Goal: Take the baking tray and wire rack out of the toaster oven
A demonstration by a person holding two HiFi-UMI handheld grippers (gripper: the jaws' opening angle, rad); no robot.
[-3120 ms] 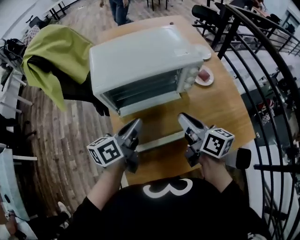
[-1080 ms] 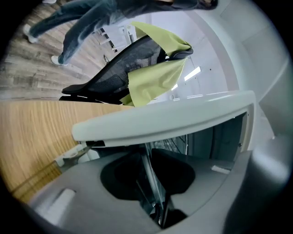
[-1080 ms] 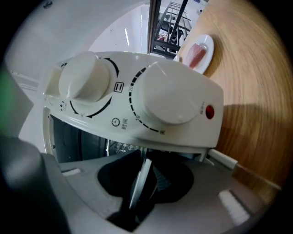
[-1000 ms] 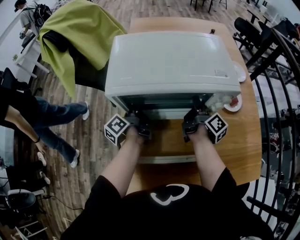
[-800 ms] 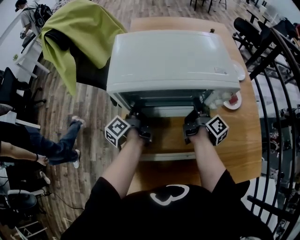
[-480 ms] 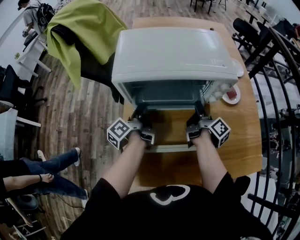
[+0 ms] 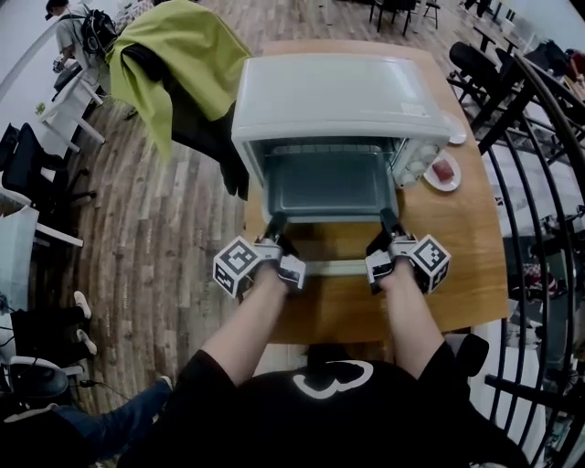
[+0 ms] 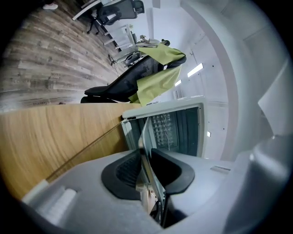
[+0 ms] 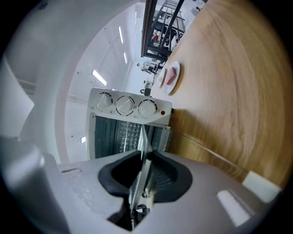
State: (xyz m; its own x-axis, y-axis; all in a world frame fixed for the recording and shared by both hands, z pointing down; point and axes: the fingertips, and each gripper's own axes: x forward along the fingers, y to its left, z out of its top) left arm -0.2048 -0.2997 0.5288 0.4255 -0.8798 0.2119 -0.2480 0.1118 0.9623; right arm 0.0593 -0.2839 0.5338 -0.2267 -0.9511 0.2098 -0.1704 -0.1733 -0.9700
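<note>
Fingers of left gripper [image 7: 275, 225] and right gripper [image 7: 388, 220] tight on baking tray [image 7: 324, 183] rim, half outside toaster oven [image 7: 334, 91]

**Open-plan office with a makeshift cooking corner**

A wood-plank floor [image 7: 155, 238], black swivel chairs [image 7: 38, 166] at white desks [image 7: 66, 105] and a person with a backpack [image 7: 69, 20] beside them — this reads as a shared office. A black railing [image 7: 539, 210] curves along the right. The toaster oven [image 7: 334, 96] stands on a plain wooden table [image 7: 466, 247] — a work table, not a counter.
</note>
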